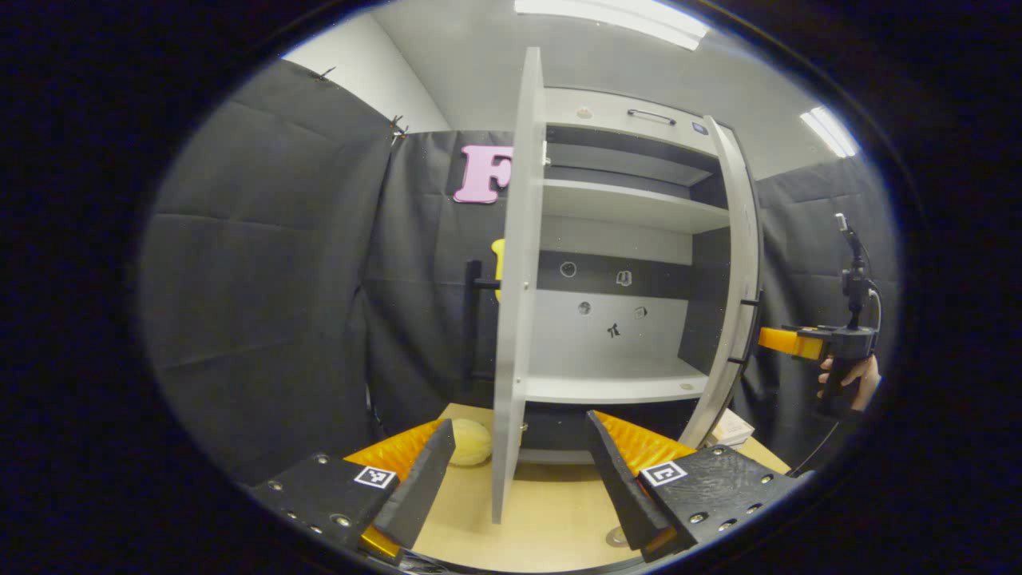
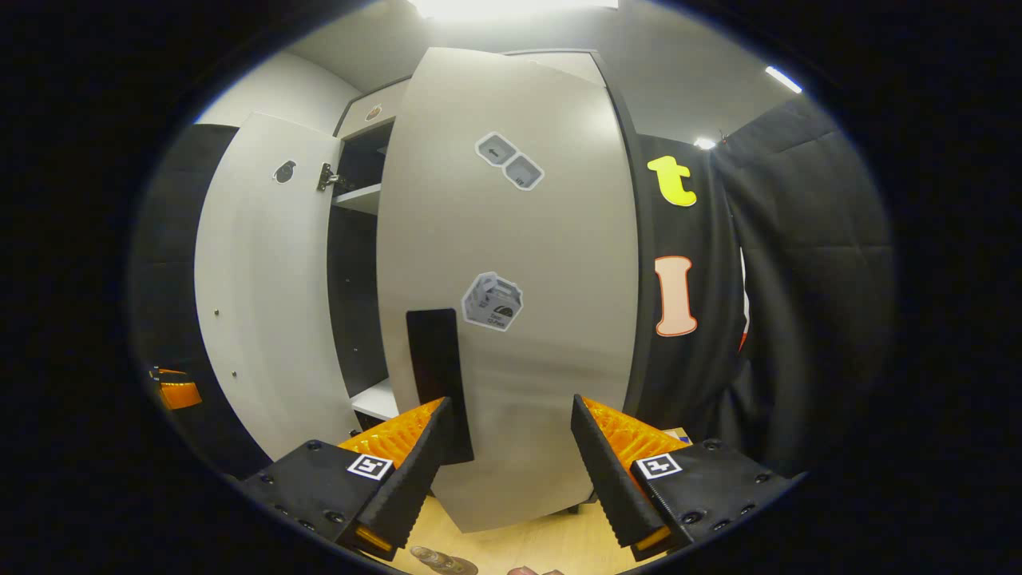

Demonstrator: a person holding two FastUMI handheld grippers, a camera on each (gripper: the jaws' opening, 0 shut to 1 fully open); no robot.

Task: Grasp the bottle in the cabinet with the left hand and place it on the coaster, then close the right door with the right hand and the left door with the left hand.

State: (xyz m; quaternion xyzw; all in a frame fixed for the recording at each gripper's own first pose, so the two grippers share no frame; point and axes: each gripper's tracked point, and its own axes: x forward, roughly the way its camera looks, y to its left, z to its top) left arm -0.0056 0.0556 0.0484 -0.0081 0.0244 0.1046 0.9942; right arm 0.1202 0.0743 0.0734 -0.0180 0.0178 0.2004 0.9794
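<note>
Both our tongs, left (image 1: 519,471) and right (image 2: 511,463), are spread wide, gripping nothing. The right door (image 2: 511,279) looks rigid and free-swinging; we judge pushing its flat outer face near the handle (image 2: 435,375) works best.

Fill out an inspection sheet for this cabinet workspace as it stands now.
Surface: bare wooden tabletop.
Job's things: cabinet shelves bare; left door open, seen edge-on; right door partly open; bottle and coaster cannot be made out.
Clutter: pale round object behind the left door; small box by the cabinet.
Grippers: left tool open, straddling the left door's edge; right tool open, facing the right door.
Cables: thin cable below the right hand.
Surroundings: black cloth walls, ceiling lights.
</note>
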